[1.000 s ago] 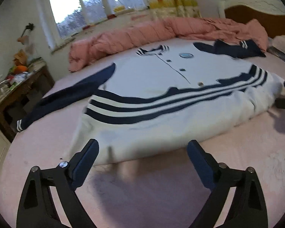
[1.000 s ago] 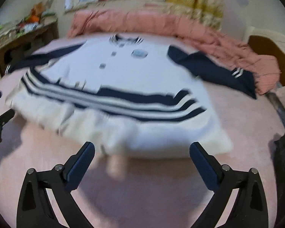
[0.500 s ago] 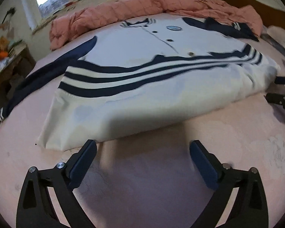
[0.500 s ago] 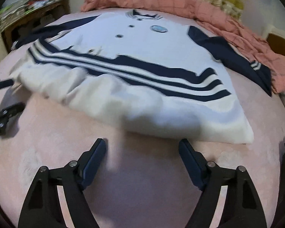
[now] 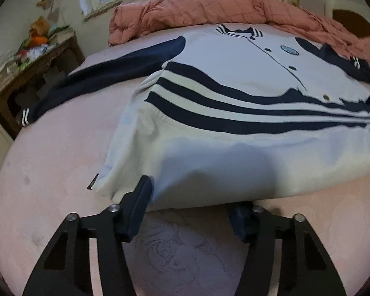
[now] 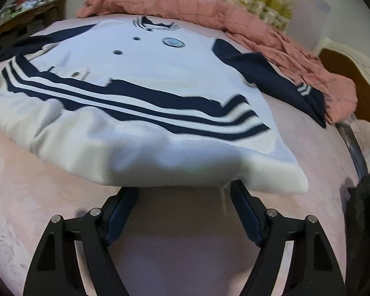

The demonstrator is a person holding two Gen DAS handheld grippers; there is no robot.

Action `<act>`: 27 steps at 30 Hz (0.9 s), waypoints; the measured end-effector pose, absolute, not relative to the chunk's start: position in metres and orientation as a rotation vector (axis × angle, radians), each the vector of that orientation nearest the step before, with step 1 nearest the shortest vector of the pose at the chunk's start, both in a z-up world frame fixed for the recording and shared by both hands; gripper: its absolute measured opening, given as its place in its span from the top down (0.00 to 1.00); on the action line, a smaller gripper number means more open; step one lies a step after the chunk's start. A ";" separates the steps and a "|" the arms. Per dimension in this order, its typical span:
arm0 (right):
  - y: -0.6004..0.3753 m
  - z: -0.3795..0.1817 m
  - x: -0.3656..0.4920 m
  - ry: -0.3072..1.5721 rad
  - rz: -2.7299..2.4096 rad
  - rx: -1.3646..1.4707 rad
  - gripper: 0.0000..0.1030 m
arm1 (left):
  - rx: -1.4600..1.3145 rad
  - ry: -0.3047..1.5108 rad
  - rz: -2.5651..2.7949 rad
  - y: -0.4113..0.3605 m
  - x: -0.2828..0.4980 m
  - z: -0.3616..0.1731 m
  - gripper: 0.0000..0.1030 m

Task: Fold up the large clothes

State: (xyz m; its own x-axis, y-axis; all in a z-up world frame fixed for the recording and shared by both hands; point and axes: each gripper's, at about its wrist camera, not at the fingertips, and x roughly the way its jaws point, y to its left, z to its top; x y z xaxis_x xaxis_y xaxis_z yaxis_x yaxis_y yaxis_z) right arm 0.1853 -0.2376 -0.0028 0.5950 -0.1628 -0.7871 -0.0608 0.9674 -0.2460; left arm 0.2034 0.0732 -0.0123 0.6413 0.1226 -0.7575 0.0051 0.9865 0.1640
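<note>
Two black two-finger grippers, left (image 5: 193,198) and right (image 6: 185,197), jaws apart at hem of white navy-striped jacket (image 5: 234,98) on pink bedsheet (image 5: 49,160).

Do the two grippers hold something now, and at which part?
Nothing is clamped yet. The left gripper and right gripper have open jaws at the bottom hem of the white jacket.

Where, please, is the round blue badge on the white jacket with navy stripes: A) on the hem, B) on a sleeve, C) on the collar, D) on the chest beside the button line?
D: the round blue badge sits on the white jacket's chest, beside the dark buttons.
</note>
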 end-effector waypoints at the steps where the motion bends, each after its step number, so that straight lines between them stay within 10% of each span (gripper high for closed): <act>1: -0.245 -0.002 0.184 0.941 -0.052 -0.239 0.24 | 0.173 0.869 0.065 0.070 0.202 -0.012 0.54; 6: -0.293 0.001 0.184 0.904 -0.233 -0.202 0.28 | 0.231 0.820 0.083 0.060 0.198 -0.007 0.66; 13: -0.298 0.004 0.184 0.887 -0.078 -0.149 0.61 | 0.169 0.847 0.055 0.070 0.204 -0.007 0.65; 21: -0.292 0.001 0.185 0.882 -0.051 -0.165 0.66 | 0.166 0.888 0.104 0.076 0.213 -0.014 0.35; 24: -0.302 0.004 0.183 0.867 -0.092 -0.118 0.92 | 0.116 0.867 0.058 0.081 0.209 -0.011 0.55; 27: -0.316 0.012 0.180 0.831 -0.054 0.001 0.95 | 0.139 0.789 0.036 0.073 0.200 0.000 0.70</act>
State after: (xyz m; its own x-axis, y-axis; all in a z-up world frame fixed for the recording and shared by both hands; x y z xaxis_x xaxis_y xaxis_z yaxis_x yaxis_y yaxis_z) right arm 0.1797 -0.3158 0.0123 0.6729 -0.0473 -0.7382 0.0480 0.9986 -0.0203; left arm 0.2002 0.0732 0.0000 0.7047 0.0838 -0.7045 0.0200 0.9903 0.1377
